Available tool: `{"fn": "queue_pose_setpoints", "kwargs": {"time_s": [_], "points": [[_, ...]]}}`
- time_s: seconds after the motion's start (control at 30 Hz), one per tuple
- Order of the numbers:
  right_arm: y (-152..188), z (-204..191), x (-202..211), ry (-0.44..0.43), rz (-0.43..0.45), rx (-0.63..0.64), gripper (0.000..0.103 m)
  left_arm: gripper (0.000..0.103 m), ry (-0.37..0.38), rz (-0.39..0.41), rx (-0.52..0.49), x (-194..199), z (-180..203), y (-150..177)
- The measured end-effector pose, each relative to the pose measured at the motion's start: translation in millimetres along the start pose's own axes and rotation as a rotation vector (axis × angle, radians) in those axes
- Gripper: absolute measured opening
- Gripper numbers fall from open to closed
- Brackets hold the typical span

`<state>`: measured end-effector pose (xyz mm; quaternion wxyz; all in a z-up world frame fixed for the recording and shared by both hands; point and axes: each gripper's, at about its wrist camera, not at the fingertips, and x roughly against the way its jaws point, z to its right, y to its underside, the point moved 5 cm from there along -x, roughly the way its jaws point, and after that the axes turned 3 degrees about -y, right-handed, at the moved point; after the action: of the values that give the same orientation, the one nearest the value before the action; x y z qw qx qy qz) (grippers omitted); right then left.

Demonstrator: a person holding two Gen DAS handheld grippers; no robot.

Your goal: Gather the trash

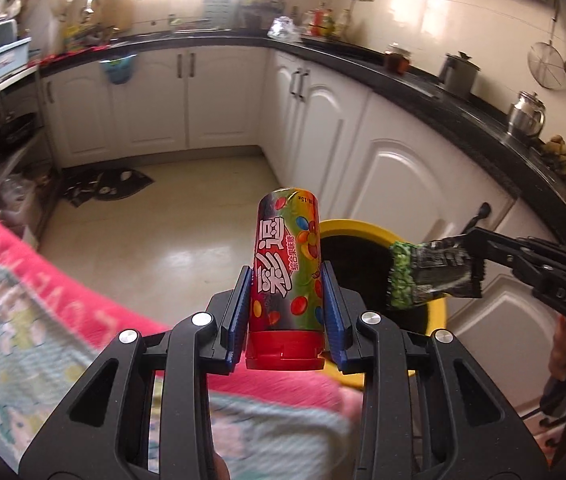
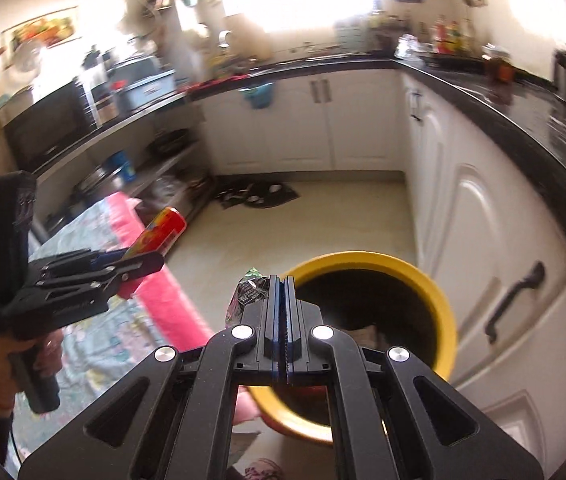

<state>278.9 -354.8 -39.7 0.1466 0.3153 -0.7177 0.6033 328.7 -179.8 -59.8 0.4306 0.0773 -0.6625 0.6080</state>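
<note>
White kitchen cabinets and a pale floor surround both claws. Left claw (image 1: 287, 312) is clamped on a colourful cylindrical candy tube with red cap (image 1: 286, 276); right claw (image 2: 281, 320) is pressed together on a black-and-green crumpled snack wrapper (image 1: 423, 276), above the yellow round trash bin (image 2: 449, 312).

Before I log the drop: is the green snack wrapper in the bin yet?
Not yet. The right gripper holds the wrapper pinched above the yellow bin.
</note>
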Motion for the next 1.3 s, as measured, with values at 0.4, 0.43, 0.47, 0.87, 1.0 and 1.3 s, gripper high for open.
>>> {"fn": "queue_pose_setpoints", "kwargs": {"time_s": [0.4, 0.43, 0.47, 0.87, 1.0, 1.3], "points": [[11.9, 43.5, 0.9, 0.120, 0.013, -0.075, 0.007, 0.027, 0.068, -0.057, -0.014, -37.7, 44.7, 4.2], [12.8, 48.1, -1.3, 0.125, 0.008, -0.087, 0.013, 0.028, 0.066, -0.063, -0.011, -40.4, 45.2, 5.5], [15.1, 52.4, -4.0, 0.131, -0.001, -0.103, 0.030, 0.032, 0.063, -0.068, -0.008, -44.6, 45.8, 6.4], [18.4, 43.6, 11.4, 0.130, 0.002, -0.125, 0.058, 0.077, 0.010, -0.022, 0.044, -16.5, 28.4, 14.2], [14.7, 21.4, 25.7, 0.129, 0.040, -0.094, 0.072, 0.092, -0.035, 0.037, 0.089, 19.4, 12.0, 16.5], [22.2, -52.8, 58.6, 0.127, 0.181, 0.010, 0.097, 0.092, -0.136, 0.151, 0.169, 108.1, -19.4, 41.1]]}}
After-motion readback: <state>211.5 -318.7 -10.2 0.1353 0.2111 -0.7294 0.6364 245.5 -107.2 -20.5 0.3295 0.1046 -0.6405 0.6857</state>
